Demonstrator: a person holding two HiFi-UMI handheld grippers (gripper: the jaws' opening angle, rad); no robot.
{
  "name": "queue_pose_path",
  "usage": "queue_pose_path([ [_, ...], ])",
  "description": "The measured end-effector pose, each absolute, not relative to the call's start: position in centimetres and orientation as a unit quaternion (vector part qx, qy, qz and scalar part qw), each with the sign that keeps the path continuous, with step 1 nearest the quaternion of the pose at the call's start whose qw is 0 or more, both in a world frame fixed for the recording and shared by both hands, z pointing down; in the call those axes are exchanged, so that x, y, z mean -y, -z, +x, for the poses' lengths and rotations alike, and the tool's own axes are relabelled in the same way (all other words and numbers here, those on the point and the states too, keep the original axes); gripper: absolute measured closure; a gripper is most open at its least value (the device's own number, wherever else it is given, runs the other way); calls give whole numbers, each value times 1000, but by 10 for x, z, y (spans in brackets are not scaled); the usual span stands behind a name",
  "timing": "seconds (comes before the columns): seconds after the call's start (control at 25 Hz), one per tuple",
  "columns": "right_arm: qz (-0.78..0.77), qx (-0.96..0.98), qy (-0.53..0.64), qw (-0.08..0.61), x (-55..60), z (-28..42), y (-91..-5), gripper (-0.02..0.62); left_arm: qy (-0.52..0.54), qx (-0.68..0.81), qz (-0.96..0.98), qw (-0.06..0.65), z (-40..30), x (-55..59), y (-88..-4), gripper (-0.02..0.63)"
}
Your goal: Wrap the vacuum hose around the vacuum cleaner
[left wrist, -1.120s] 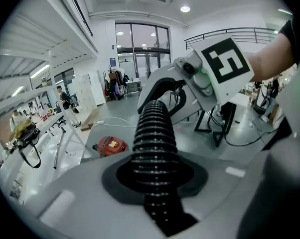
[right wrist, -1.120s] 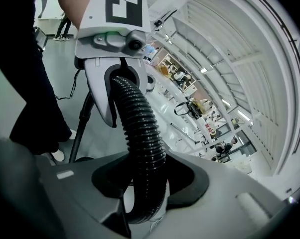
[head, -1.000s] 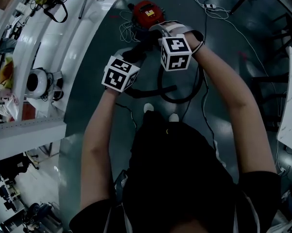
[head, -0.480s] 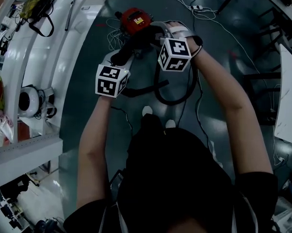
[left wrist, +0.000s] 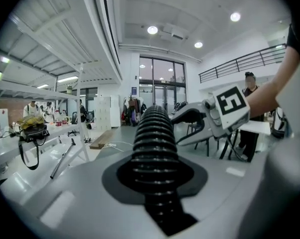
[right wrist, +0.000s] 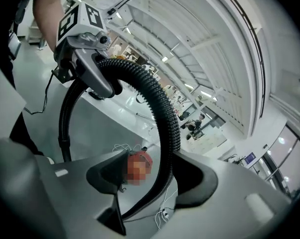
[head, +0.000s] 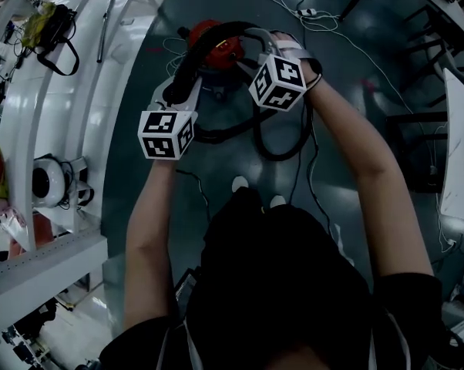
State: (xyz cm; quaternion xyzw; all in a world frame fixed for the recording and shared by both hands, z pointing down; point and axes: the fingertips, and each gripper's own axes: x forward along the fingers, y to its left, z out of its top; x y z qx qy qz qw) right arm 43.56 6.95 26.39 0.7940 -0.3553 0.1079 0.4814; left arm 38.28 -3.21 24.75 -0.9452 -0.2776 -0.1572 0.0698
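Note:
The red vacuum cleaner (head: 216,50) stands on the dark floor ahead of me. Its black ribbed hose (head: 216,28) arches above it between both grippers, then loops down to the floor (head: 282,151). My left gripper (head: 187,72) is shut on the hose (left wrist: 152,133), which runs straight out between its jaws. My right gripper (head: 255,41) is open. In the right gripper view the hose (right wrist: 162,108) passes through the right gripper (right wrist: 151,176) close to the right-hand pad, with a gap on the other side. The left gripper (right wrist: 87,59) shows up there holding the hose's far part.
White curved benches (head: 78,91) with a black bag (head: 51,25) run along the left. A power strip and white cables (head: 305,11) lie on the floor beyond the vacuum. Dark table and chair legs (head: 417,129) stand at the right. My shoes (head: 240,183) are just behind the hose loop.
My left gripper has drawn away to the left with the hose. The hose now stretches in an arch over the vacuum between the two grippers. The right gripper has barely shifted.

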Motion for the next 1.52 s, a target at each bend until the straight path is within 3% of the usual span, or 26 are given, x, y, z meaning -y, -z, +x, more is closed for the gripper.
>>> queue_pose_path([
  [0.44, 825, 285, -112, 475, -54, 498, -256, 296, 105, 328, -936, 68, 414, 59, -222, 499],
  [0.68, 817, 258, -102, 505, -45, 527, -244, 287, 87, 384, -916, 73, 413, 64, -216, 499],
  [0.72, 815, 249, -94, 514, -43, 531, -240, 325, 85, 390, -914, 73, 413, 63, -216, 499],
  [0.76, 813, 241, -87, 523, -43, 534, -236, 407, 85, 392, -913, 71, 414, 63, -217, 499],
  [0.8, 811, 237, -84, 528, -42, 538, -233, 419, 87, 392, -913, 69, 415, 65, -219, 499],
  [1.2, 768, 278, -60, 574, -33, 563, -226, 430, 164, 391, -905, 40, 432, 61, -271, 491],
  [1.52, 739, 287, -54, 607, -41, 576, -231, 430, 181, 390, -902, 28, 453, 42, -271, 382],
])
